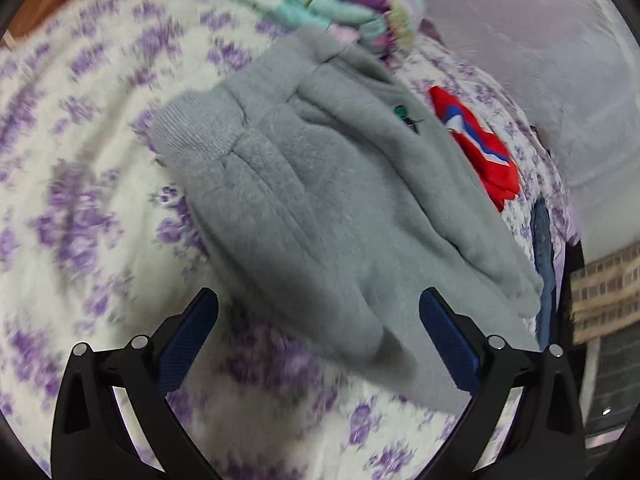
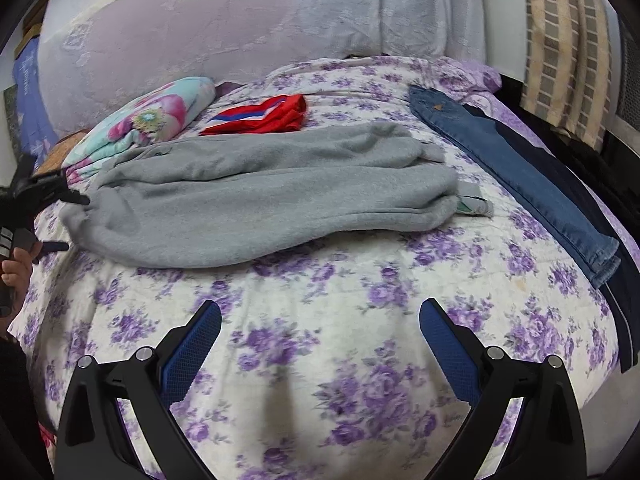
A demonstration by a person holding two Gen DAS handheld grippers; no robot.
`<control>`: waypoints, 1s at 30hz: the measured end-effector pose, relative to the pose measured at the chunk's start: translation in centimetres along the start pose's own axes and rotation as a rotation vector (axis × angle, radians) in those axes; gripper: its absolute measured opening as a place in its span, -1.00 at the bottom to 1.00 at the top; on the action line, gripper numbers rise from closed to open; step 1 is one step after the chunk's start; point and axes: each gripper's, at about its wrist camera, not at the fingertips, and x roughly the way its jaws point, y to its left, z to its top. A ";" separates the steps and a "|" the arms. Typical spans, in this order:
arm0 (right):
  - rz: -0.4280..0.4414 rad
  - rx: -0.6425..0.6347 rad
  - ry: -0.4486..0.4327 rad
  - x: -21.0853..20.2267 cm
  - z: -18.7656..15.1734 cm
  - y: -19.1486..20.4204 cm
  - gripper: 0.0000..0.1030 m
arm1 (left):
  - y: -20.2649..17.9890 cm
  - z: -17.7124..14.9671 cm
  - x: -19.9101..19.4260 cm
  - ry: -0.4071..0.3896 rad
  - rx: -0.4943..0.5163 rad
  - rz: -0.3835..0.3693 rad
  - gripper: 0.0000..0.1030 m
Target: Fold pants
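Grey fleece pants (image 2: 256, 196) lie folded lengthwise on the purple-flowered bedspread (image 2: 320, 360). In the left wrist view the grey pants (image 1: 320, 200) fill the middle, their ribbed cuff (image 1: 196, 128) at the left. My left gripper (image 1: 319, 300) is open and empty, hovering over the near end of the pants. It also shows in the right wrist view (image 2: 52, 216), at the left end of the pants. My right gripper (image 2: 320, 312) is open and empty, over bare bedspread in front of the pants.
A red garment with blue and white stripes (image 2: 264, 114) lies behind the pants. Blue jeans (image 2: 512, 172) lie along the bed's right edge. A flowered folded blanket (image 2: 160, 112) sits at the back left. A grey pillow (image 2: 248, 20) stands behind.
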 end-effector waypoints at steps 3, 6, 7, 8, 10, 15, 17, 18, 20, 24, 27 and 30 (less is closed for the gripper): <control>-0.019 0.016 -0.009 -0.1 0.5 -1.0 0.93 | 0.5 0.5 1.7 0.056 -0.014 -0.017 -0.33; -0.029 0.013 -0.017 -0.2 1.6 -2.3 0.93 | 1.1 0.4 1.9 0.038 -0.014 -0.023 -0.59; -0.032 0.013 -0.013 -0.1 2.2 -2.8 0.93 | 0.9 0.1 1.6 0.019 -0.001 -0.022 -0.60; -0.039 0.026 0.004 0.2 3.2 -4.1 0.93 | 0.7 -0.2 1.3 -0.001 0.013 -0.019 -0.60; -0.027 0.084 0.043 0.8 4.7 -6.2 0.93 | 0.5 -0.4 1.0 -0.034 0.036 -0.008 -0.60; 0.043 0.362 0.171 4.4 8.7 -13.0 0.93 | 0.2 -0.9 0.8 -0.094 0.092 0.016 -0.60; 0.053 0.445 0.220 6.6 9.4 -14.4 0.93 | 0.5 -0.8 1.0 -0.093 0.101 0.003 -0.60; 0.071 0.493 0.250 8.3 9.7 -15.0 0.93 | 0.7 -0.8 1.0 -0.090 0.101 -0.004 -0.60; 0.098 0.527 0.294 10.4 9.8 -15.0 0.93 | 1.1 -0.7 1.2 -0.083 0.102 -0.023 -0.59; 0.146 0.558 0.387 15.9 9.1 -13.8 0.05 | 1.5 -0.5 1.5 -0.073 0.098 -0.040 -0.58; 0.192 0.560 0.369 17.4 8.5 -13.1 -0.75 | 1.4 -0.6 1.5 -0.076 0.100 -0.029 -0.59; 0.184 0.522 0.323 15.2 8.8 -12.8 -0.75 | 1.1 -1.8 0.2 -0.112 0.132 0.001 -0.68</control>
